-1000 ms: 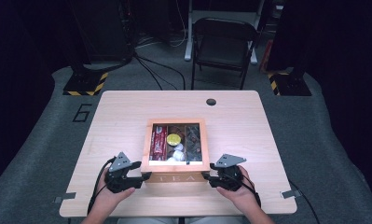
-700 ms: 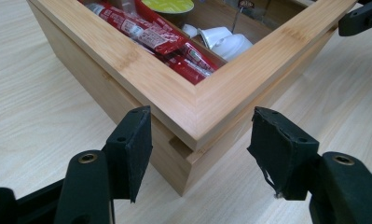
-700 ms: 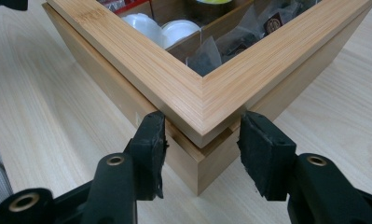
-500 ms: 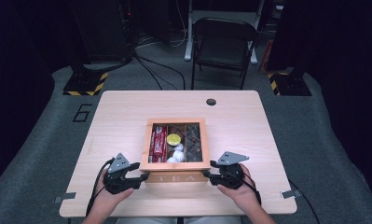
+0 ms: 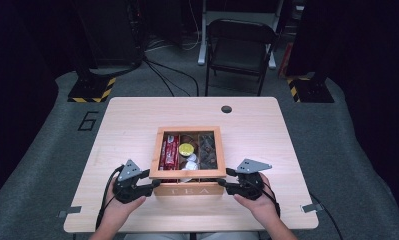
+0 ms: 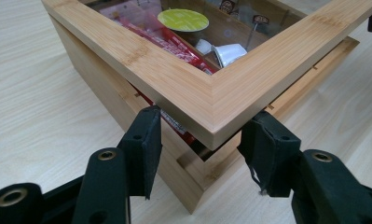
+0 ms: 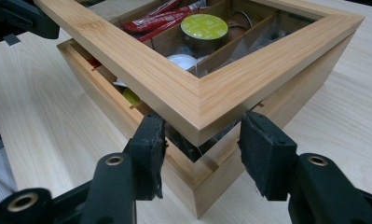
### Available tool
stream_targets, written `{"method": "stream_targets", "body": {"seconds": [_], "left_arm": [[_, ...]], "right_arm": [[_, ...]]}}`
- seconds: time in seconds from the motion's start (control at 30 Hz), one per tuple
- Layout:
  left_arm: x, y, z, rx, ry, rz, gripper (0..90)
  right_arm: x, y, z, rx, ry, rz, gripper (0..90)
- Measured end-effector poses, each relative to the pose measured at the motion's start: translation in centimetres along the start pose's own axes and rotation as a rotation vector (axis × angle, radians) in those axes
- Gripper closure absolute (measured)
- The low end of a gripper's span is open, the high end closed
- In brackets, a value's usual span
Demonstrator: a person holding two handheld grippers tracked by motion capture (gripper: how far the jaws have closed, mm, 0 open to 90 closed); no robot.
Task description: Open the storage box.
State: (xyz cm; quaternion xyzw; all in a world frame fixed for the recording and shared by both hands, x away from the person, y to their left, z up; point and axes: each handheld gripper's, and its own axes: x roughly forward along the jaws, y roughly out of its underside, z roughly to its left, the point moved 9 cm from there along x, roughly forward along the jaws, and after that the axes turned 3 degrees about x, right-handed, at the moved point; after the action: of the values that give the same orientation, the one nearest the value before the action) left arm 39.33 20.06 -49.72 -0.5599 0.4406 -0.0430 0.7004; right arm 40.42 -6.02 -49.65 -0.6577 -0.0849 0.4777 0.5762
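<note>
Now that its glass-paned lid (image 6: 211, 88) rides higher off the tea box (image 5: 189, 190) than a second ago, opening has begun; left tongs (image 6: 200, 142) and right tongs (image 7: 200, 149) straddle its front corners wide, mid-desk (image 5: 137, 115).

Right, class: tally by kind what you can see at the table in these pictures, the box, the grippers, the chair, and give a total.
Wooden tea box with its glass-paned lid: 1
Grippers, left gripper and right gripper: 2
Folding chair beyond the table: 1
Tables: 1
Total: 5
</note>
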Motion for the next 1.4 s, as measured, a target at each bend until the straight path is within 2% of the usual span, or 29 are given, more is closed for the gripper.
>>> {"method": "stream_targets", "body": {"seconds": [0.07, 0.2, 0.33, 0.57, 0.73, 0.83, 1.1, 1.23, 1.4], "left_arm": [[-0.1, -0.2, 0.0, -0.003, 0.0, 0.004, 47.6], [-0.3, -0.7, 0.1, 0.014, -0.006, 0.015, 47.5], [-0.6, -1.2, 0.3, 0.013, -0.008, 0.014, 46.8], [-1.1, -2.3, 0.6, 0.038, -0.034, 0.009, 45.7], [-1.4, -3.1, 0.9, 0.023, -0.019, -0.007, 45.4], [-1.6, -3.8, 1.1, 0.024, -0.021, -0.012, 45.5], [-2.3, -6.1, 1.7, 0.045, -0.048, -0.034, 45.6], [-2.5, -7.1, 2.0, 0.043, -0.04, -0.045, 45.7], [-2.7, -8.3, 2.6, 0.035, -0.023, -0.049, 45.8]], "right_arm": [[0.0, -0.2, -0.1, -0.007, -0.006, 0.005, 49.6], [-0.1, -0.6, -0.1, 0.006, -0.009, 0.009, 48.8], [-0.2, -1.2, -0.2, 0.02, -0.008, 0.003, 47.5], [-0.5, -2.2, -0.5, 0.026, -0.01, 0.016, 46.5], [-0.8, -3.1, -0.6, 0.035, 0.002, 0.013, 45.5], [-1.0, -3.8, -0.7, 0.019, 0.011, 0.008, 45.1], [-1.4, -6.0, -1.2, 0.039, 0.004, -0.021, 44.4], [-1.6, -7.2, -1.5, 0.032, 0.016, -0.024, 44.3], [-1.8, -8.3, -1.8, 0.035, 0.008, -0.028, 44.2]]}}
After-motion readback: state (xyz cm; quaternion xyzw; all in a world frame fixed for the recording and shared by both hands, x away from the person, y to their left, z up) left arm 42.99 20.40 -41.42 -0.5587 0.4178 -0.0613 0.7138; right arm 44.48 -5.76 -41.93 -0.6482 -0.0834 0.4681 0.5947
